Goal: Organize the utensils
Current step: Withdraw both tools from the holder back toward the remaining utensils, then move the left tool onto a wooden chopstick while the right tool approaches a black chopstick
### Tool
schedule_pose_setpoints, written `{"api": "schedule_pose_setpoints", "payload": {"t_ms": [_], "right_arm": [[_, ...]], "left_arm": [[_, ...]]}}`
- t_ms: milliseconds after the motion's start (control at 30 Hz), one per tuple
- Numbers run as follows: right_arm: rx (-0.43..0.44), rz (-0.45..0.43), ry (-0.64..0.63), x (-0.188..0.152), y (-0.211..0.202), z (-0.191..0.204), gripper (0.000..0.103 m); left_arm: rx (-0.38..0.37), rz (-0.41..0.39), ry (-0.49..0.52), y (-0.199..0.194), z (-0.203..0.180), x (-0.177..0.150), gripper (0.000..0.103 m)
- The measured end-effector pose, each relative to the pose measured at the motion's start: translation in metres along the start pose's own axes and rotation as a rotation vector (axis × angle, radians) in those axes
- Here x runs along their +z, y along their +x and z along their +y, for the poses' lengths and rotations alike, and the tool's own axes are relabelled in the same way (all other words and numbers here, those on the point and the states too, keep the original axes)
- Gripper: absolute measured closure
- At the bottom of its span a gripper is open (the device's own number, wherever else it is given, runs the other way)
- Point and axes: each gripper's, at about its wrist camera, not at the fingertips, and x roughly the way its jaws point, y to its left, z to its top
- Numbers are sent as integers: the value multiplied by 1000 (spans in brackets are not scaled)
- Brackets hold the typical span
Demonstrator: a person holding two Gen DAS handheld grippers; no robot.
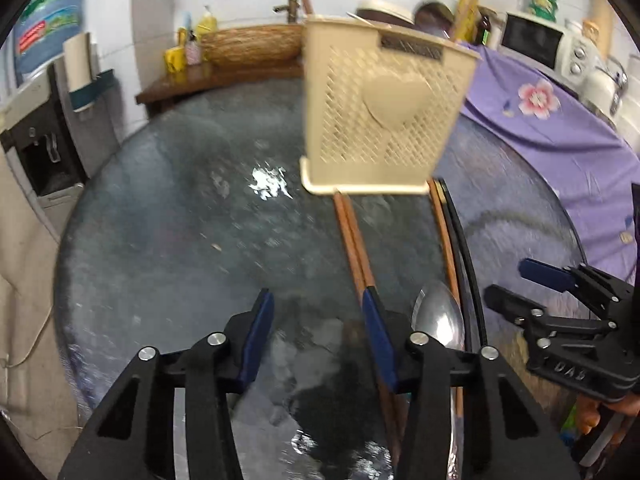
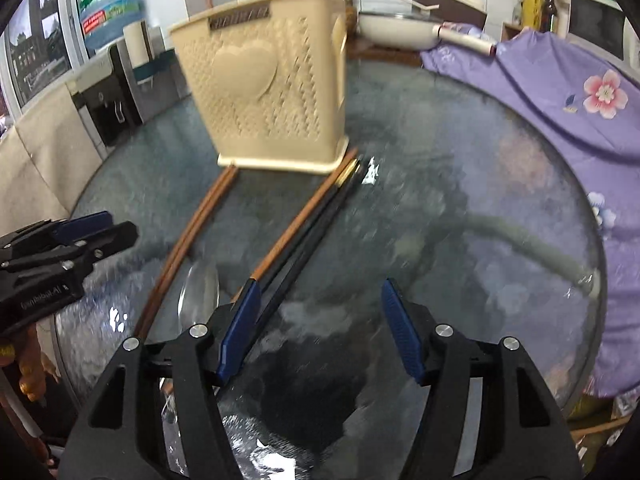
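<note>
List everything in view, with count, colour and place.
Utensil holder: one, beige, perforated, far side of the glass table.
Wooden chopsticks: three, brown; two paired, one beside the black ones.
Black chopsticks: two, beside the holder's base.
Spoon: one, metal, between the chopsticks.
Cloth: one, purple, floral, right.
Microwave: one, white, background.
Water bottle: one, blue, background left.
Left gripper: black, blue pads, open.
Right gripper: same, open.

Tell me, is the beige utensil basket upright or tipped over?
Upright: the beige utensil basket stands on its base on the glass table, open rim on top.
</note>
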Motion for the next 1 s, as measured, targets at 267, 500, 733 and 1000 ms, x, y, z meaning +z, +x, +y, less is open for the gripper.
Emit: {"api": "schedule_pose_setpoints", "payload": {"t_ms": [267,500,733,1000], "right_arm": [[-55,12,-53,-6,3,14,40],[-69,28,-78,-5,5,19,40],[-82,32,-60,-5,3,9,40],[-77,31,-47,-5,3,4,40]], "left_arm": [[-34,33,25,11,-13,-10,60],[-37,54,20,16,-15,-12,63],[-68,52,-39,14,-2,-15,64],[-74,43,-66,14,4,-15,64]]}}
